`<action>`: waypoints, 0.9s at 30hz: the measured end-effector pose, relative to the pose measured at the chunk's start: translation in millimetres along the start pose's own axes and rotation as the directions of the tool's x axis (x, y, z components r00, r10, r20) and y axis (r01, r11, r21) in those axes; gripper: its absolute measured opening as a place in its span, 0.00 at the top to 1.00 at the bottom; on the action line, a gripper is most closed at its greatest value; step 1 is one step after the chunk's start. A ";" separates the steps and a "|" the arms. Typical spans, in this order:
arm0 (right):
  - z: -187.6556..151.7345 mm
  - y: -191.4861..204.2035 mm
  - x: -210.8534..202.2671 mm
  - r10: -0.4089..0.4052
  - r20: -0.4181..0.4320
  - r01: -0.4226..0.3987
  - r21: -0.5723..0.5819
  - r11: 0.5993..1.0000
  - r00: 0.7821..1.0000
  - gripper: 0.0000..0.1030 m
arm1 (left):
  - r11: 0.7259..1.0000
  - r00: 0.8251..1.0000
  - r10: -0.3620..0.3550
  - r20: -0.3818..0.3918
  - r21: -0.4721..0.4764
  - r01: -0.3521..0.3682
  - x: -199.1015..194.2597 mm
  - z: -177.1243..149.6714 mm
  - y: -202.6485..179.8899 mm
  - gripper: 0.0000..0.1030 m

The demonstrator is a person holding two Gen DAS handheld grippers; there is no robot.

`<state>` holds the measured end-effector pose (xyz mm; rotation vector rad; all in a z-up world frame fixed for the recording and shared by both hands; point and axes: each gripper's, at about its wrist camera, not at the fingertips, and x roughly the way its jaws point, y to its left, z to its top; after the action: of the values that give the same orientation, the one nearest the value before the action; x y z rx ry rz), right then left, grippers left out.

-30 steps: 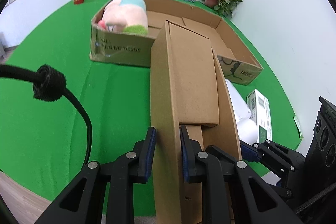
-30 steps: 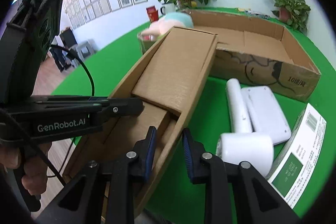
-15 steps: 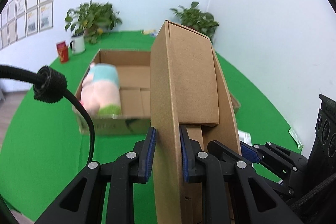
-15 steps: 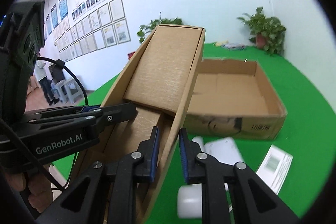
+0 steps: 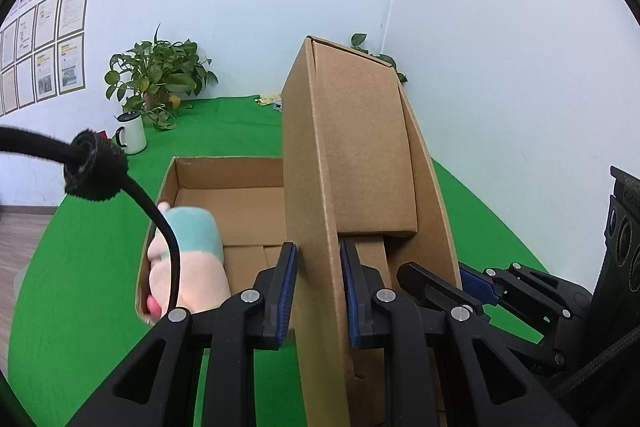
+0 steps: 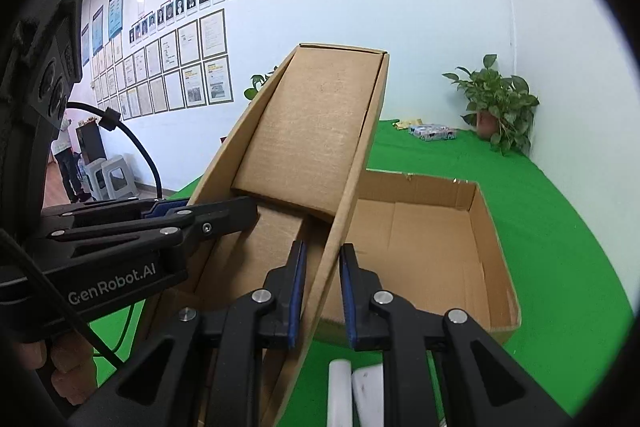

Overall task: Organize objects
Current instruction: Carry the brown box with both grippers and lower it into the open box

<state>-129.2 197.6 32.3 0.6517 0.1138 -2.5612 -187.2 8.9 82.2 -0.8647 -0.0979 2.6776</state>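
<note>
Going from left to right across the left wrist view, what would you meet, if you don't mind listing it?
White mug → potted plant → plush toy → left gripper shut on the narrow cardboard box → right gripper.

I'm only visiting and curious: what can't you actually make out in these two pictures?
- Left view: the plush toy is half hidden by the cable and left gripper.
- Right view: the white items are cut off behind the right gripper.
- Both: the narrow box hides part of the open carton.
</note>
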 end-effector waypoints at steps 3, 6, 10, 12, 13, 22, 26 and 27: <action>16.3 -5.7 21.1 -0.001 -0.032 0.000 -0.023 1.000 0.999 0.84 | 1.000 1.000 -0.002 -0.024 0.004 0.002 19.4 22.5 9.9 0.82; 30.6 -12.3 45.3 -0.003 -0.061 0.000 -0.037 0.999 0.998 0.85 | 1.000 0.998 -0.005 -0.057 0.005 0.005 43.4 44.2 19.5 0.82; 43.9 -16.5 78.7 -0.005 -0.104 0.001 -0.042 0.999 0.995 0.85 | 1.000 0.995 0.015 -0.096 0.005 -0.015 75.9 62.1 31.5 0.82; 45.8 -15.8 94.7 0.004 -0.133 -0.010 -0.045 0.999 0.991 0.85 | 1.000 0.993 0.024 -0.117 0.000 -0.025 90.3 62.0 39.5 0.82; 45.6 -15.9 102.2 0.007 -0.144 -0.013 -0.041 0.999 0.990 0.85 | 1.000 0.990 0.018 -0.137 -0.020 -0.021 99.3 62.8 45.2 0.82; 25.0 -23.4 155.1 0.055 -0.232 -0.057 -0.005 0.998 0.971 0.86 | 0.998 0.966 0.053 -0.252 -0.027 -0.061 161.5 42.2 63.9 0.82; 11.5 -27.5 170.8 0.062 -0.261 -0.056 0.031 0.998 0.963 0.87 | 0.996 0.952 0.084 -0.294 0.003 -0.087 195.8 17.7 77.4 0.82; 7.3 -27.9 175.4 0.062 -0.275 -0.052 0.043 0.998 0.959 0.87 | 0.994 0.945 0.106 -0.310 0.026 -0.104 202.9 12.8 75.4 0.83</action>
<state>-280.0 143.2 -44.6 1.0103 0.1411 -2.4082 -371.0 4.1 -32.8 -1.3109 0.0353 2.5947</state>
